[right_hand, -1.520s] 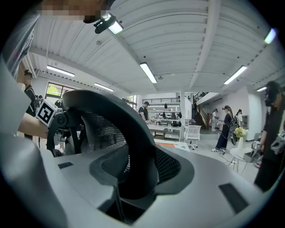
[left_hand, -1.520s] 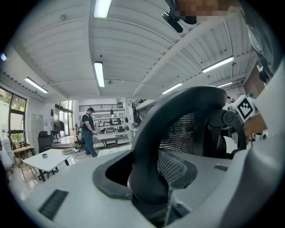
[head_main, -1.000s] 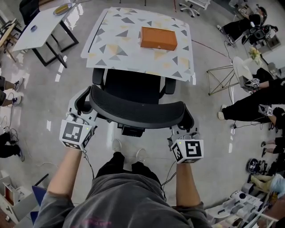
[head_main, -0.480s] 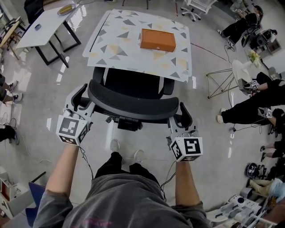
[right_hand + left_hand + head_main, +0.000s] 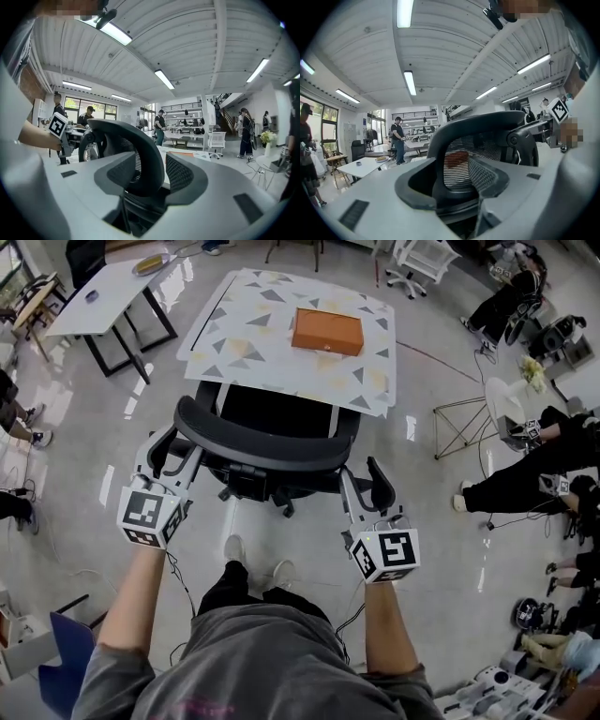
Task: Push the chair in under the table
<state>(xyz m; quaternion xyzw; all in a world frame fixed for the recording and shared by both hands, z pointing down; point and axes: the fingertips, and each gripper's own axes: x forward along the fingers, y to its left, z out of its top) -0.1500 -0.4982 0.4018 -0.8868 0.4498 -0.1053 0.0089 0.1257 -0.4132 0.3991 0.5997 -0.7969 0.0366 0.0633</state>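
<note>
A black mesh office chair (image 5: 267, 448) stands with its seat partly beneath the white table (image 5: 244, 348), whose top has a triangle pattern. An orange box (image 5: 326, 331) lies on that table. My left gripper (image 5: 178, 444) straddles the backrest's left edge, and its jaws have just been opening. In the left gripper view the backrest (image 5: 487, 126) rises between the open jaws of that gripper (image 5: 454, 187). My right gripper (image 5: 359, 470) is open around the right edge. In the right gripper view the backrest (image 5: 136, 136) stands between the jaws of the right gripper (image 5: 159, 180), with a gap beside it.
A second white table (image 5: 103, 292) on black legs stands at the far left. Seated people (image 5: 525, 465) and a wire stand (image 5: 464, 413) line the right side. A white swivel chair (image 5: 412, 259) is behind the patterned table. My shoes (image 5: 251, 554) are just behind the chair's base.
The chair has rolled away from me toward the table, and more of its seat now sits under the tabletop. Both grippers have followed it forward.
</note>
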